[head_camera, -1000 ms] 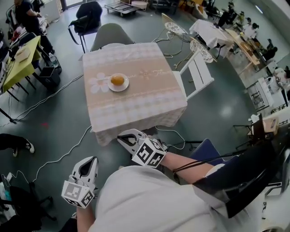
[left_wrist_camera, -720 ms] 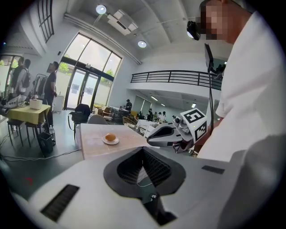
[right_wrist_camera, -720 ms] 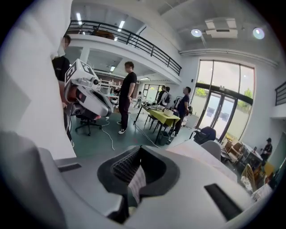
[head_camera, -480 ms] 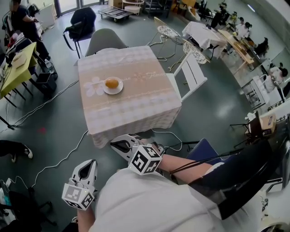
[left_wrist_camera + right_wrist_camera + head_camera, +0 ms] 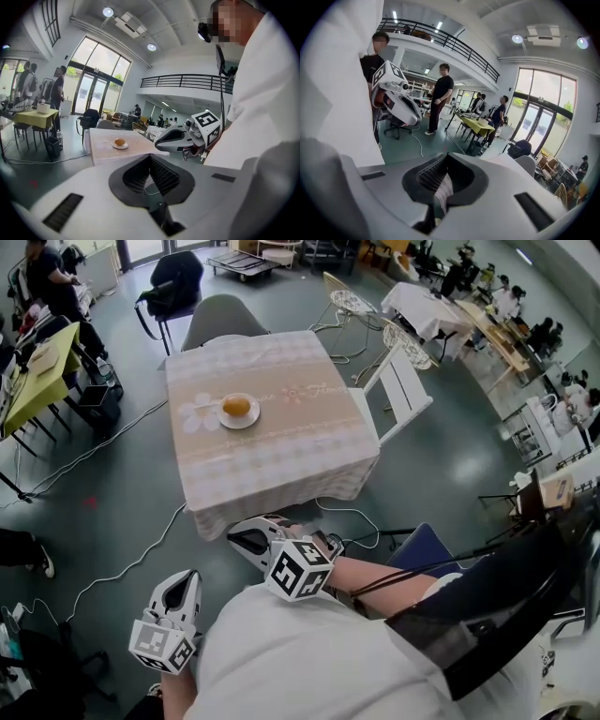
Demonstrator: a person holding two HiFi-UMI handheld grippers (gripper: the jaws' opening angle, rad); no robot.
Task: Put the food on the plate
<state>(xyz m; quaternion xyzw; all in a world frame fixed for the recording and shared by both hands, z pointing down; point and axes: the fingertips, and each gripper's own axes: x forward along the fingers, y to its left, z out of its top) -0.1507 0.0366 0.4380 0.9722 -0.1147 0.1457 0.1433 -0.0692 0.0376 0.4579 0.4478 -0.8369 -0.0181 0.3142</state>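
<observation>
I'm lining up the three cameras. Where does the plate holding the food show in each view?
Head view: the plate is upper left of centre, on the cloth-covered table.
Left gripper view: the plate is left of centre, just above the jaws, on that same table.
Right gripper view: not in it.
Shared landmark: the yellow-green table, far left in the head view, left in the left gripper view, centre in the right gripper view.

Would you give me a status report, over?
Shut, empty: left hand-held gripper, right hand-held gripper. Food on plate, on table. Cable on floor before table.
</observation>
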